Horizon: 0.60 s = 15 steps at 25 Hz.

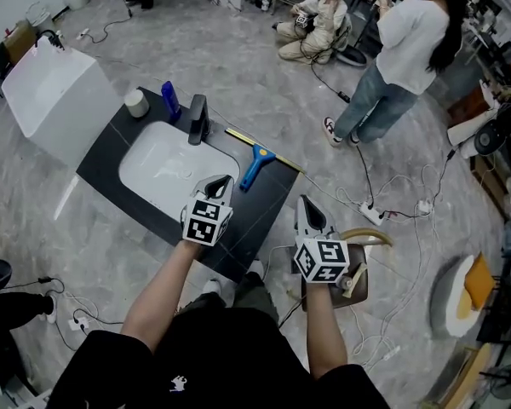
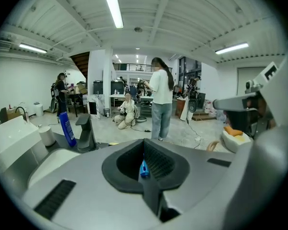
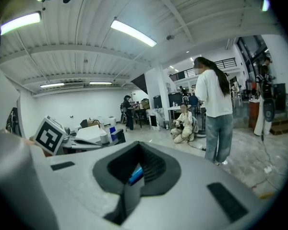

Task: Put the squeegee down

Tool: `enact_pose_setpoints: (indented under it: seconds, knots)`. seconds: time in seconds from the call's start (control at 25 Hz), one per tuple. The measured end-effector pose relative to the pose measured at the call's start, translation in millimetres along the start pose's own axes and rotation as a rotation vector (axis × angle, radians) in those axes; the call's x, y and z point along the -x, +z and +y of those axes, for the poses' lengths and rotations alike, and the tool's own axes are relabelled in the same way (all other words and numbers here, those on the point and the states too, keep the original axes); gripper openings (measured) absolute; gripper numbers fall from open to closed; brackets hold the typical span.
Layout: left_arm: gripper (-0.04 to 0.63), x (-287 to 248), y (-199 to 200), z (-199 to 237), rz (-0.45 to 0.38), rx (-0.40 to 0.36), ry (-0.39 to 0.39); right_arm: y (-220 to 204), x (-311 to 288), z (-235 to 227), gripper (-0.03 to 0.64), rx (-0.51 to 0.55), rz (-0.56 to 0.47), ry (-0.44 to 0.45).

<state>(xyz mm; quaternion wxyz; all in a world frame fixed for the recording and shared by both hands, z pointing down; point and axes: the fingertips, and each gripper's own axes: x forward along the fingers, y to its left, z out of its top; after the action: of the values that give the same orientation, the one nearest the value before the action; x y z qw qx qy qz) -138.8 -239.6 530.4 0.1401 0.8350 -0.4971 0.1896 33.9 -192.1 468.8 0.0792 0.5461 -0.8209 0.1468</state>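
Squeegee (image 1: 257, 165) lies flat on the dark counter (image 1: 111, 156), just right of the white sink (image 1: 166, 169). No tool touches it, so I judge the put-down is done.

Left gripper (image 1: 221, 182): jaws together, nothing between the pads. Its own view shows only a sliver of the blue handle (image 2: 144, 168) through the hollow, lying out beyond the tips.

Right gripper (image 1: 307, 204): jaws together as well, and empty. A similar blue sliver shows in its view (image 3: 135, 174), which I take for the same handle seen past the jaws, though it is too small to be sure.

Key relation:
- The squeegee lies ahead of the left gripper and a little to its right, near but apart from it.
- Its yellow blade runs along the far edge of the counter.
- The blue handle runs back from the blade toward me, with its free end aimed roughly at the left tips.
- The right gripper hangs off the counter's right corner, over the floor, and is clearly the farther of the two.

If a re-grasp were wanted, I judge the left hand would take it by opening and closing across the handle near its free end.
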Motion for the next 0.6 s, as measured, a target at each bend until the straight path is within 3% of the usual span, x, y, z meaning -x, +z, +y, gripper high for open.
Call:
enact_pose_setpoints:
  seconds: [0.6]
  knots:
    - [0.003,118.5,18.4,6.2,-0.158,-0.048,-0.055,26.1,81.8,67.2,0.002,0.027,-0.095,-0.075]
